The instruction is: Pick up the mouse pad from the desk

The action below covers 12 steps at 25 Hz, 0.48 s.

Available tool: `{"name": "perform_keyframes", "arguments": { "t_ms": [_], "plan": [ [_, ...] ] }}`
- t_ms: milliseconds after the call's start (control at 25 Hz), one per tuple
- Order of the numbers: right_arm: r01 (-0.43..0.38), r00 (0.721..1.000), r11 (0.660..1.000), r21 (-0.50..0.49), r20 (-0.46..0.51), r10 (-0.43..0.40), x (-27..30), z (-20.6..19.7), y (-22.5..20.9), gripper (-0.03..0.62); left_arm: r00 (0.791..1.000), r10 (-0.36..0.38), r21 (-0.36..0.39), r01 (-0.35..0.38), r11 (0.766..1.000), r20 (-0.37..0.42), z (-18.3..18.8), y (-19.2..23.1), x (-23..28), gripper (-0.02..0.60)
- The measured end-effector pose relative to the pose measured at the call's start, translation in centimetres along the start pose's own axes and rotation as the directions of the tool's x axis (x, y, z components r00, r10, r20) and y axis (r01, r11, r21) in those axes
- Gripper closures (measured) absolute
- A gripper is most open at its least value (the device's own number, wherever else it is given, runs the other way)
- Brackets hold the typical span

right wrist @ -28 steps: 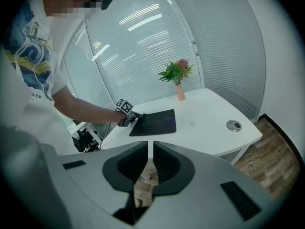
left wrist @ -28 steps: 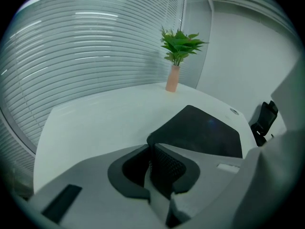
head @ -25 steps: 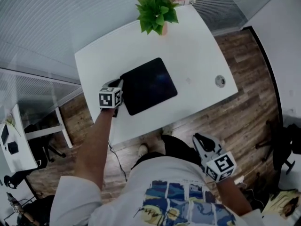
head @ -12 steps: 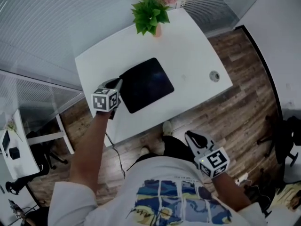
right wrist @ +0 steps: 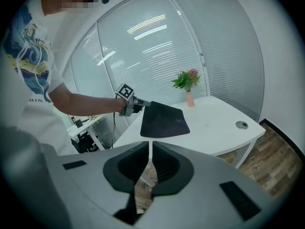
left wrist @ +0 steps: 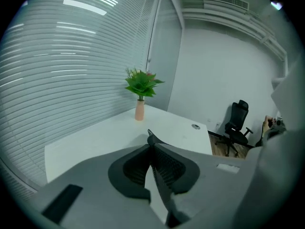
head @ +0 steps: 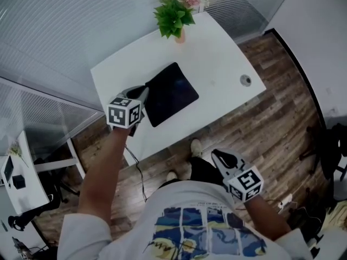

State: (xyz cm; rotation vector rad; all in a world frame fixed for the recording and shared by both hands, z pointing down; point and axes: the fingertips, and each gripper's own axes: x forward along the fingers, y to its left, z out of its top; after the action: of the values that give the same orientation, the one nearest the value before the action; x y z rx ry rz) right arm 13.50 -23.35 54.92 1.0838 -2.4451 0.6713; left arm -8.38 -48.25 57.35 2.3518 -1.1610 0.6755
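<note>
The dark mouse pad (head: pixel 172 92) hangs tilted above the white desk (head: pixel 222 47), pinched at its left corner by my left gripper (head: pixel 142 95). From the right gripper view the mouse pad (right wrist: pixel 165 120) is off the desktop, and the left gripper (right wrist: pixel 138 104) grips its upper left corner. In the left gripper view the mouse pad's thin edge (left wrist: pixel 153 140) runs between the closed jaws of that gripper (left wrist: pixel 151 150). My right gripper (head: pixel 218 157) stays low beside the person's body, away from the desk. Its jaws (right wrist: pixel 151 152) are shut with nothing in them.
A green plant in a pink vase (head: pixel 177 14) stands at the desk's far edge. A round cable hole (head: pixel 245 80) sits near the right end. Blinds cover the glass wall behind. A second white desk (head: pixel 15 169) is at the left, and an office chair (left wrist: pixel 237 123) stands beyond.
My left gripper has risen, and the mouse pad, flat on the desk before, now hangs tilted from it. The right gripper drifted slightly left and stays shut.
</note>
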Motion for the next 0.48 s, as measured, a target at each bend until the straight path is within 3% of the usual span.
{"name": "perform_keyframes", "arguments": {
  "t_ms": [480],
  "plan": [
    [0.041,0.998,0.999,0.025,0.049,-0.042,-1.4,-1.6,5.4,0.571,0.996,-0.067,0.076,0.062,0.995,0.057,3.8,-2.3,-5.6,0.557]
  ]
}}
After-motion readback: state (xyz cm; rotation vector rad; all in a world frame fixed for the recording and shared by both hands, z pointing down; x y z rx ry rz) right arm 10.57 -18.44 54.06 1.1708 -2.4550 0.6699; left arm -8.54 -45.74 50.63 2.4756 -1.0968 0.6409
